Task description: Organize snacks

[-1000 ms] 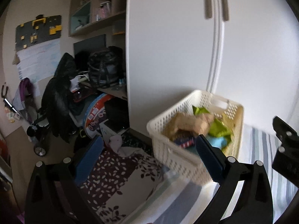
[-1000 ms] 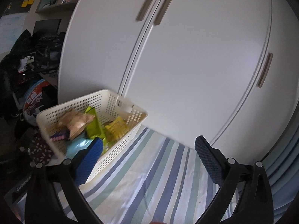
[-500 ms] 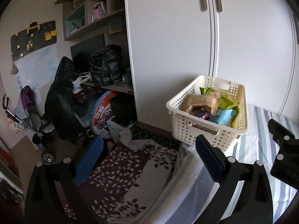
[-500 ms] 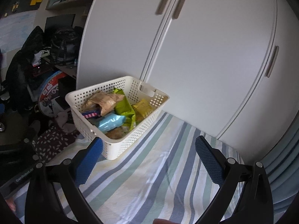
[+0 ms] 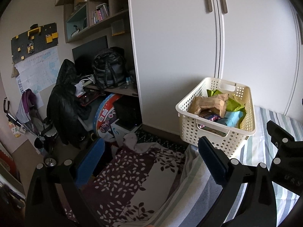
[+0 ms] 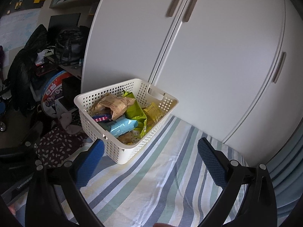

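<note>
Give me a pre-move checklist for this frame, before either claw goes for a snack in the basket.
1. Left claw open and empty: ok.
2. Right claw open and empty: ok.
3. White basket resting flat on the striped bedspread: ok.
4. Basket clear of the bed edge: not ok, it sits at the corner.
5. Snacks reachable from above, brown packet on top: ok.
6. Destination for the snacks: cannot tell.

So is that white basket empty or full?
Fairly full: the white basket holds snack packets in brown, green, blue and yellow, piled near its rim.
</note>
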Tool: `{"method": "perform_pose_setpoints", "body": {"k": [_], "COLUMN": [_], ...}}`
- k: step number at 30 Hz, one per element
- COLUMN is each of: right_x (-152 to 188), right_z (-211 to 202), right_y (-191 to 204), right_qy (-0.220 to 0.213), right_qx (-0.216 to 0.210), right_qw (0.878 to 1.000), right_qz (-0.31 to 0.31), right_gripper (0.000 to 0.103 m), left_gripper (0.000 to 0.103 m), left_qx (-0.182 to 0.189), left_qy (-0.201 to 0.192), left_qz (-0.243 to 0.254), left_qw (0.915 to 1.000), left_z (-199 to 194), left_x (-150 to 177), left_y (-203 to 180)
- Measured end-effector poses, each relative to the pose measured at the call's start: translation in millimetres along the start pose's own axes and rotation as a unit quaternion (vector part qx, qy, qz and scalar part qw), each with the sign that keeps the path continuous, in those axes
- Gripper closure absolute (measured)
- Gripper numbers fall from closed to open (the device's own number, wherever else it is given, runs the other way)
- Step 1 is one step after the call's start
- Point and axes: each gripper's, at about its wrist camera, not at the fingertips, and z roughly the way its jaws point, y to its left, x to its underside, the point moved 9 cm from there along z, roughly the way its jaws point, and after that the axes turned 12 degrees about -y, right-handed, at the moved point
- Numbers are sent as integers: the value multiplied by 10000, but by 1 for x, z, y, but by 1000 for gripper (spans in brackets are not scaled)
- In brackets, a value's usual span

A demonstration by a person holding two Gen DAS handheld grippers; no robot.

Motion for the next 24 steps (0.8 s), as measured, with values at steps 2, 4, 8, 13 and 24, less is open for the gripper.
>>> {"method": "perform_pose_setpoints", "body": {"k": [2,4,8,13,24], "right_x": [0,0,1,3,5], "right_z": [2,4,6,10,19], "right_y": [1,1,2,-1,-1], "right_qy": [12,8,19,57,129], "right_qx": [3,-6,38,47,40], "right_qw": [10000,10000,10000,10000,9999], "right_qz": [3,-17,-40,-10,-1], "right_gripper": [5,5,5,5,5], "left_gripper": [3,3,3,3,3], "left_qx": [-9,-1,9,8,-26], "left_qy": [-4,-7,8,12,2], "left_qz": [-10,-11,-8,-1,60], "left_qw": [10000,10000,10000,10000,10000], "left_z": [0,1,3,4,5], "left_x": [0,-1,0,1,3], "left_y": [0,-1,-2,-3,-3]}}
